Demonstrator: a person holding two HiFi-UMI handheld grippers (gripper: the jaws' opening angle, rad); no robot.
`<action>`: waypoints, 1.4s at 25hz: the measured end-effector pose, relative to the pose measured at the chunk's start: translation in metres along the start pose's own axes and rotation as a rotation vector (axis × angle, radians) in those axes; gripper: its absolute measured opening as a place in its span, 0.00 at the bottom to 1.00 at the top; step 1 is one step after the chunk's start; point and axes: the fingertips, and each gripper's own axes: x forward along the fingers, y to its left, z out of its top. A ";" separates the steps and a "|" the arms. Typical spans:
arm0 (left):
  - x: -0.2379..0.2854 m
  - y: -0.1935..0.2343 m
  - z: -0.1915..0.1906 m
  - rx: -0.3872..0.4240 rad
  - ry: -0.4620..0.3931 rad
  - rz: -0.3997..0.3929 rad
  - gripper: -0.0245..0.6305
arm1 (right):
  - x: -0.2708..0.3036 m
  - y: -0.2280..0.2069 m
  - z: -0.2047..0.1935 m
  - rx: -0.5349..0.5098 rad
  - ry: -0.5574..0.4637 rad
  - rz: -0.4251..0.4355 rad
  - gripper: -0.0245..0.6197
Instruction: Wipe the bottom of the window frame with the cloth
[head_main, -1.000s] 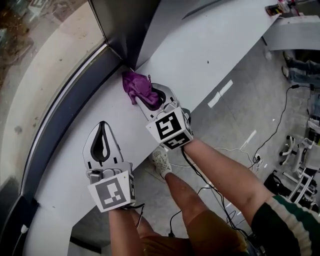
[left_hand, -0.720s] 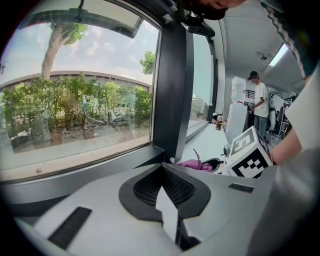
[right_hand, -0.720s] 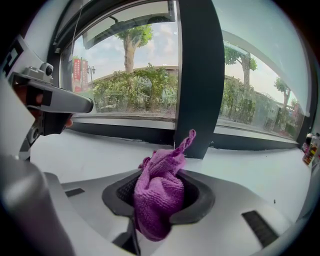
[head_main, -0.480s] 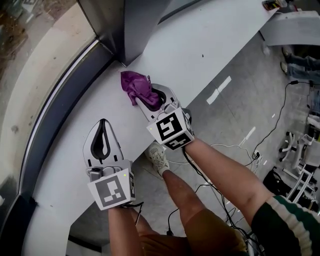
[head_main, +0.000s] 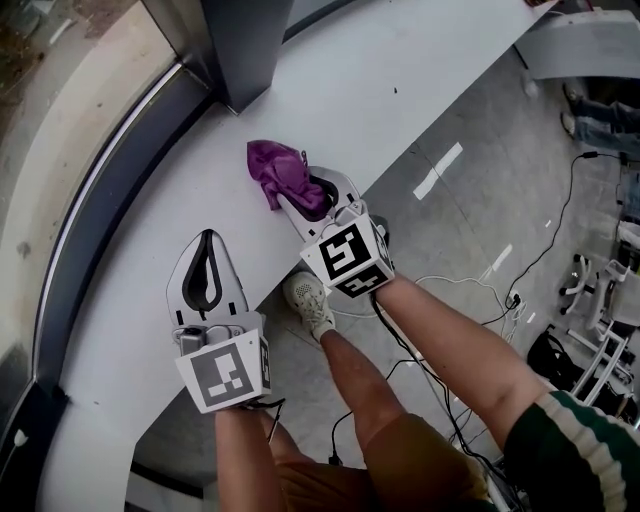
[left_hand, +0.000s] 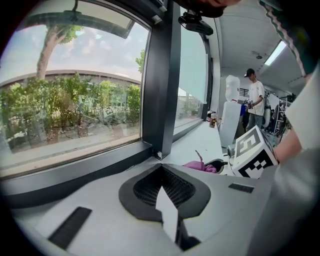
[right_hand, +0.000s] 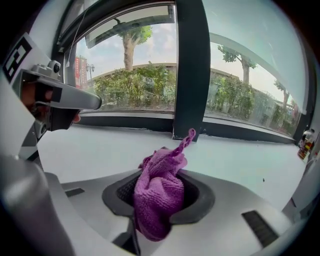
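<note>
A bunched purple cloth (head_main: 285, 176) (right_hand: 160, 195) sticks out of my right gripper (head_main: 305, 195) (right_hand: 159, 210), whose jaws are shut on it over the white sill (head_main: 150, 250). The cloth also shows small in the left gripper view (left_hand: 201, 166). The dark bottom rail of the window frame (head_main: 105, 210) (right_hand: 125, 121) (left_hand: 75, 170) runs along the sill's far side, a short way beyond the cloth. My left gripper (head_main: 205, 280) (left_hand: 162, 192) hovers over the sill nearer me, jaws shut with nothing between them.
A dark upright window post (head_main: 240, 50) (right_hand: 190, 70) (left_hand: 162, 80) meets the sill just beyond the cloth. The sill's near edge drops to a grey floor (head_main: 470, 210) with cables (head_main: 540, 260). A person (left_hand: 255, 100) stands far off along the sill.
The right gripper and cloth have drawn slightly back from the post's corner, towards the sill's near edge. The left gripper has held its place.
</note>
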 end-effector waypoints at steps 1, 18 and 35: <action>-0.001 -0.003 -0.002 0.002 0.002 -0.002 0.04 | -0.003 0.000 -0.004 0.001 0.002 -0.002 0.27; -0.002 -0.047 -0.027 0.031 0.031 -0.043 0.04 | -0.054 -0.002 -0.057 0.043 0.037 -0.024 0.27; -0.007 -0.068 -0.032 0.069 0.021 -0.042 0.04 | -0.068 0.007 -0.080 0.077 0.039 0.006 0.27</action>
